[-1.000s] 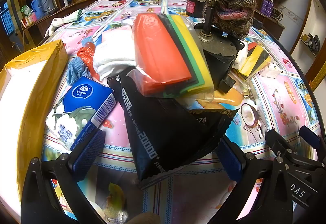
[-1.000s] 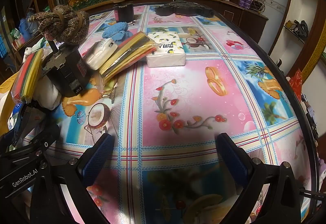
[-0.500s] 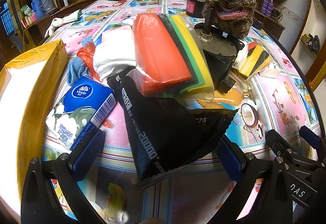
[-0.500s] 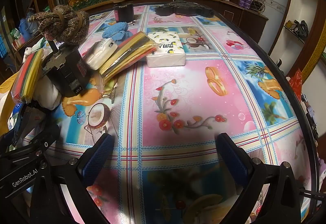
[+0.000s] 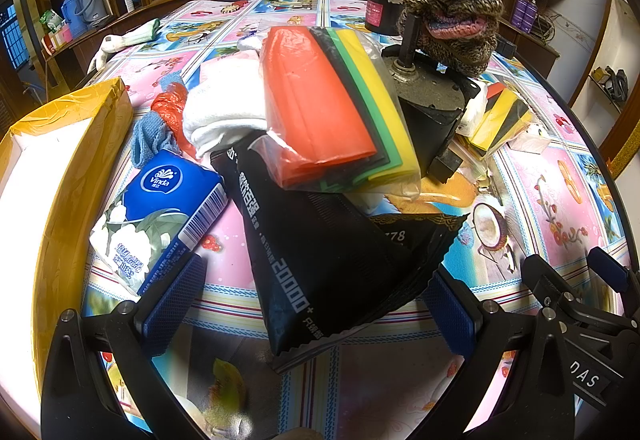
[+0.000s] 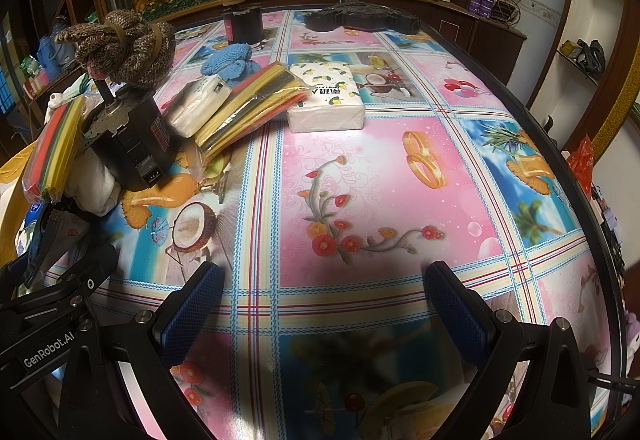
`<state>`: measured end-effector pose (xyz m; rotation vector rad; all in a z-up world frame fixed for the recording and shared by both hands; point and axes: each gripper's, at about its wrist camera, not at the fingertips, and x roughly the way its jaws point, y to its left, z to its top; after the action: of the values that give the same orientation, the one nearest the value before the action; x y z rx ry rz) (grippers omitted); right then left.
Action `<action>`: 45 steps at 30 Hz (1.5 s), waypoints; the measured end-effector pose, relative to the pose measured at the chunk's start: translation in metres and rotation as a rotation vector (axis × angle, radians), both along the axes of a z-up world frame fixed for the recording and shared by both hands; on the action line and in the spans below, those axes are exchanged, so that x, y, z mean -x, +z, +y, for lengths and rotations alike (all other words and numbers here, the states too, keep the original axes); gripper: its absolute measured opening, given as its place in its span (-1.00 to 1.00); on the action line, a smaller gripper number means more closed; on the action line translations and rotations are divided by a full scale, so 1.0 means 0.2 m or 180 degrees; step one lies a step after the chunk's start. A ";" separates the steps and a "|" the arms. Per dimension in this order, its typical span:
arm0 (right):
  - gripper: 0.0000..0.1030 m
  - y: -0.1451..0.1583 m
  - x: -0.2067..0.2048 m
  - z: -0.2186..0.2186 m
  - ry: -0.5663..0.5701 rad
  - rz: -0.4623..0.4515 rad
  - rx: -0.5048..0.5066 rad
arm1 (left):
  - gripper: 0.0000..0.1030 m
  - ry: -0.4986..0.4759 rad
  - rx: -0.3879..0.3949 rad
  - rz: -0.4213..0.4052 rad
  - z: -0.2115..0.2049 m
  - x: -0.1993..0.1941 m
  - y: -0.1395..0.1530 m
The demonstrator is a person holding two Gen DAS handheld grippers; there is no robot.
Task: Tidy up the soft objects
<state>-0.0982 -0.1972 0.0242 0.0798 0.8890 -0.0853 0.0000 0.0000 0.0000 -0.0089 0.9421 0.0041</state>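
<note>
Hovering, nothing has shifted over the last second: both tools hold where they were, so sorting hasn't begun. At the worktop's left edge sits the yellow-rimmed box (image 5: 60,160). The left gripper (image 5: 312,300) has its fingers released and empty, straddling the glossy black foil pouch (image 5: 320,240) near the front edge; beside it, the blue Vinda tissue pack (image 5: 160,216), squashy and dented. The clear bag of orange, green and yellow sheets (image 5: 332,112) leans on the pouch. The right gripper (image 6: 320,304) is spread wide over bare cloth.
</note>
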 end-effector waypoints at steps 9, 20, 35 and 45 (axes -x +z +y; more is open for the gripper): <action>0.98 0.00 0.00 0.00 0.0000 0.0000 0.0000 | 1.00 0.0000 0.0000 0.0000 0.00 0.00 0.00; 0.98 0.00 0.00 0.00 0.0000 0.0000 0.0000 | 1.00 0.0000 0.0000 0.0000 0.00 0.00 0.00; 0.98 0.00 0.00 0.00 0.0000 0.0001 0.0001 | 1.00 -0.0153 -0.0015 0.0062 -0.01 0.11 0.01; 0.98 0.00 0.00 0.00 0.0000 0.0001 0.0000 | 1.00 0.0032 -0.0004 0.0121 0.03 0.11 0.01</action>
<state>-0.0981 -0.1970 0.0242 0.0797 0.8892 -0.0852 -0.0215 0.0069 0.0012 -0.0123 0.9800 0.0140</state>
